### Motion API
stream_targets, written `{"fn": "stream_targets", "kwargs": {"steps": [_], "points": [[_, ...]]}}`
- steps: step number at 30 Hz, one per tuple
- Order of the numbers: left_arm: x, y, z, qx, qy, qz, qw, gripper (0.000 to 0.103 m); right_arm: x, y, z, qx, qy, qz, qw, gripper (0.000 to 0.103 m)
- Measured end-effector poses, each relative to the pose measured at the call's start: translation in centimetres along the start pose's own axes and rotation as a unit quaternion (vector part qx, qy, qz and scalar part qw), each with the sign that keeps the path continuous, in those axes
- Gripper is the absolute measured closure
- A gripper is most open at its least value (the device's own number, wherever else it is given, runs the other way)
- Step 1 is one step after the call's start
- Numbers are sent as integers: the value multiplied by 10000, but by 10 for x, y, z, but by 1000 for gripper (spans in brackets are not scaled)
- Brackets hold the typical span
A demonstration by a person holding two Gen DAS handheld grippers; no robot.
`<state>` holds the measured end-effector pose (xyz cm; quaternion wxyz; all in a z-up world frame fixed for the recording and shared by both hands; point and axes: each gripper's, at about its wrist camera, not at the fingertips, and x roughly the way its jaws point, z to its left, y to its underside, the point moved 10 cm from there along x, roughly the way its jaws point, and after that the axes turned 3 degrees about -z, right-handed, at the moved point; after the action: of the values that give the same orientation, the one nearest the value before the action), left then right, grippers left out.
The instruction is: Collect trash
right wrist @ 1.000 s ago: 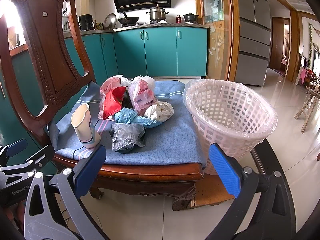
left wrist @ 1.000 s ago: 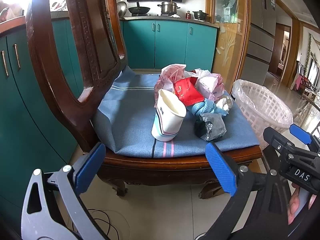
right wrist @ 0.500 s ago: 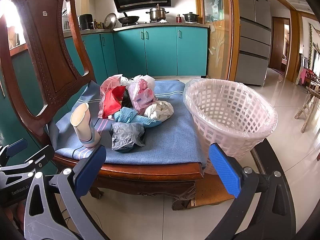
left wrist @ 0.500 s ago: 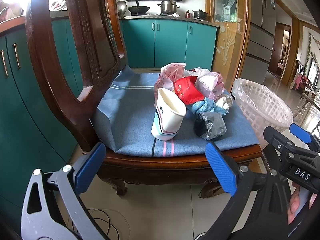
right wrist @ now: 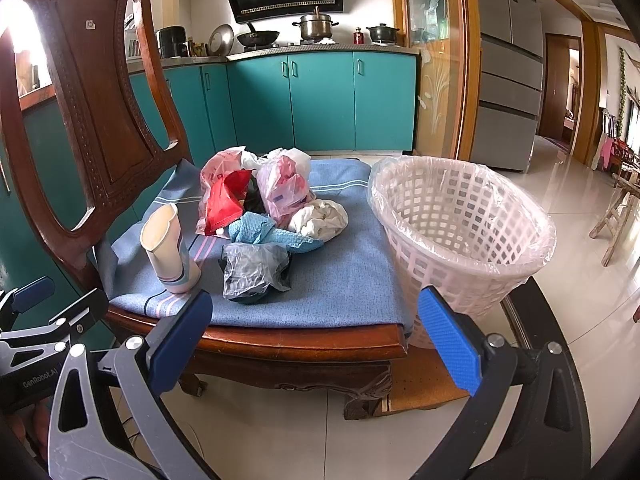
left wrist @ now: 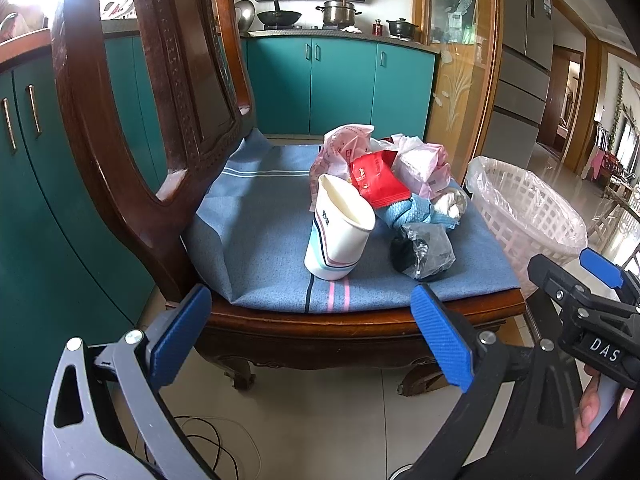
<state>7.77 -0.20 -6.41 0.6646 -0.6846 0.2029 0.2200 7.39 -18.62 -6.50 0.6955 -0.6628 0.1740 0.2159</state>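
Dark carved wood, the chair [right wrist: 96,128] carries a blue cloth [right wrist: 340,280] over its seat. Just beside the seat's right edge stands a white basket [right wrist: 460,236] lined with clear plastic. On the seat lies the trash pile [right wrist: 260,200] of crumpled bags and wrappers, a grey bag [right wrist: 254,270] before it, a paper cup [left wrist: 338,232] upright nearest the chair's back. Short of the seat's front rail, the left gripper [left wrist: 310,338] and right gripper [right wrist: 314,336] hang, jaws wide and empty.

The right gripper [right wrist: 316,332] hangs wide open before the chair [right wrist: 280,344], trash pile [right wrist: 264,216] beside the lined basket [right wrist: 460,236].
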Motion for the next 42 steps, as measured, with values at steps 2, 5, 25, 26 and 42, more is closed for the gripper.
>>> {"fn": "stream_targets", "kwargs": {"steps": [2,5,25,26,42], "points": [[-1,0,1,-4,-4,2,10000,4,0,0,0,-3,0,0,10000,3],[2,1,-1,-8,7,9,10000,4,0,0,0,-6,-4,4,10000,3],[3,2,-2,1,8,45,10000,4,0,0,0,30,-3,4,10000,3],[3,3,-2,0,6,49,10000,4,0,0,0,39,-3,4,10000,3],[5,4,-5,8,37,117,9999,4,1,-1,-1,30,-13,16,10000,3]]}}
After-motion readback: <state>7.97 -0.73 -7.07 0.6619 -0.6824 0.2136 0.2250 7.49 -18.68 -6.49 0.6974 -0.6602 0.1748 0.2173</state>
